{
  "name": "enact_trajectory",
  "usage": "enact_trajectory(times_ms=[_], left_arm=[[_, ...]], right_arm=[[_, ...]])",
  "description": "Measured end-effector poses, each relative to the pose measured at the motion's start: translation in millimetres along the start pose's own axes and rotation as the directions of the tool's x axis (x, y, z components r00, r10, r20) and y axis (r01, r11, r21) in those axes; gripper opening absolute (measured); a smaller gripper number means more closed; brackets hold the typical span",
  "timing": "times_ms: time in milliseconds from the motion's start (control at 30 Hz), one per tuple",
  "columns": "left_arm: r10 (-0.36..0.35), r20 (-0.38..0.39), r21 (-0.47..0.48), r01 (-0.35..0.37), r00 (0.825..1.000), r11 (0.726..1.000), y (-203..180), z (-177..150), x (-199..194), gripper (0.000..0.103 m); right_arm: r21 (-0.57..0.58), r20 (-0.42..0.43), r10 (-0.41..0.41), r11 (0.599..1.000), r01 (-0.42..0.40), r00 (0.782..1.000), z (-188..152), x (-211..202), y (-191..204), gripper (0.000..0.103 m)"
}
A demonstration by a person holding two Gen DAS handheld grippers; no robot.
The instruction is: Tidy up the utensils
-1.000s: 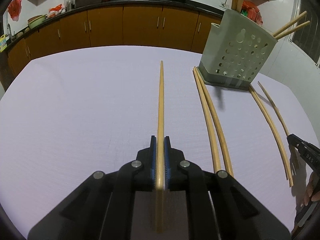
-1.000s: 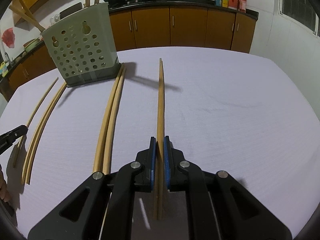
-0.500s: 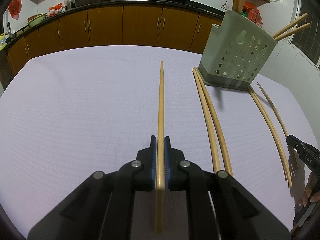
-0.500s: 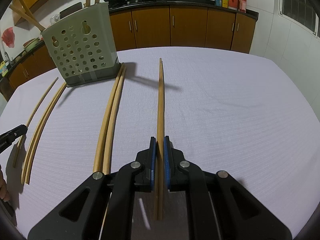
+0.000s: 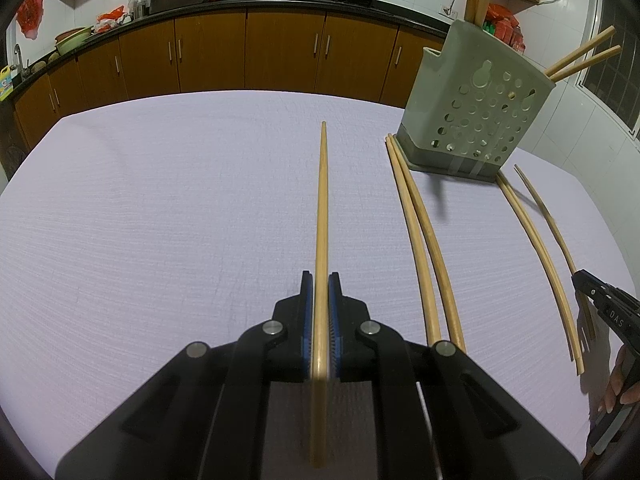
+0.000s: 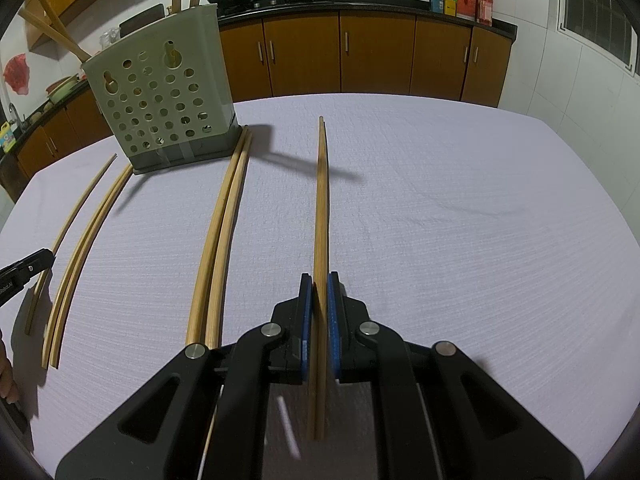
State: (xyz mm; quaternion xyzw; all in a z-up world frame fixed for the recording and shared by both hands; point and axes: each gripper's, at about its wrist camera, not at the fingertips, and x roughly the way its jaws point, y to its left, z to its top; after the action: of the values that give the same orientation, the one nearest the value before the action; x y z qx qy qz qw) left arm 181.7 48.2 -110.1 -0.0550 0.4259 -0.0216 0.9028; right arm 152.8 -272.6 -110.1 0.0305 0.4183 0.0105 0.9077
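Note:
My left gripper [image 5: 320, 280] is shut on a long wooden chopstick [image 5: 321, 208] that points forward above the table. My right gripper [image 6: 319, 280] is shut on wooden chopsticks [image 6: 321, 208], two edges showing at the near end. The grey-green perforated utensil holder [image 5: 476, 112] stands at the back with several chopsticks in it; it also shows in the right wrist view [image 6: 160, 108]. A loose pair of chopsticks [image 5: 420, 240] lies beside it, also in the right wrist view [image 6: 222, 232]. More chopsticks [image 5: 536, 248] lie beyond, seen too in the right wrist view [image 6: 84, 248].
The table has a pale lilac cloth [image 5: 160, 220]. The other gripper's tip [image 5: 600, 300] shows at the right edge of the left view, and at the left edge of the right wrist view [image 6: 28, 268]. Brown kitchen cabinets [image 5: 280, 52] and woks stand behind.
Both held chopsticks stay gripped. The views shift only slightly; the left gripper has drifted a little.

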Motion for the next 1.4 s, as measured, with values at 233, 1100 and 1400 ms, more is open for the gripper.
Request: enact_trajectory(times_ms=[233, 1100, 1400], left_arm=[[0.000, 0.000, 0.000, 0.000, 1.000, 1.000, 0.4, 0.0, 0.0, 0.010], [-0.001, 0.000, 0.000, 0.001, 1.000, 1.000, -0.2, -0.2, 0.2, 0.010], [0.004, 0.000, 0.017, -0.004, 1.000, 1.000, -1.4, -4.5, -3.0, 0.010]], right_arm=[[0.000, 0.000, 0.000, 1.000, 0.000, 1.000, -0.1, -0.3, 0.3, 0.009], [0.001, 0.000, -0.002, 1.000, 0.002, 1.000, 0.0, -0.6, 1.4, 0.009], [0.005, 0.000, 0.001, 1.000, -0.001, 1.000, -0.7, -1.2, 1.1, 0.009]])
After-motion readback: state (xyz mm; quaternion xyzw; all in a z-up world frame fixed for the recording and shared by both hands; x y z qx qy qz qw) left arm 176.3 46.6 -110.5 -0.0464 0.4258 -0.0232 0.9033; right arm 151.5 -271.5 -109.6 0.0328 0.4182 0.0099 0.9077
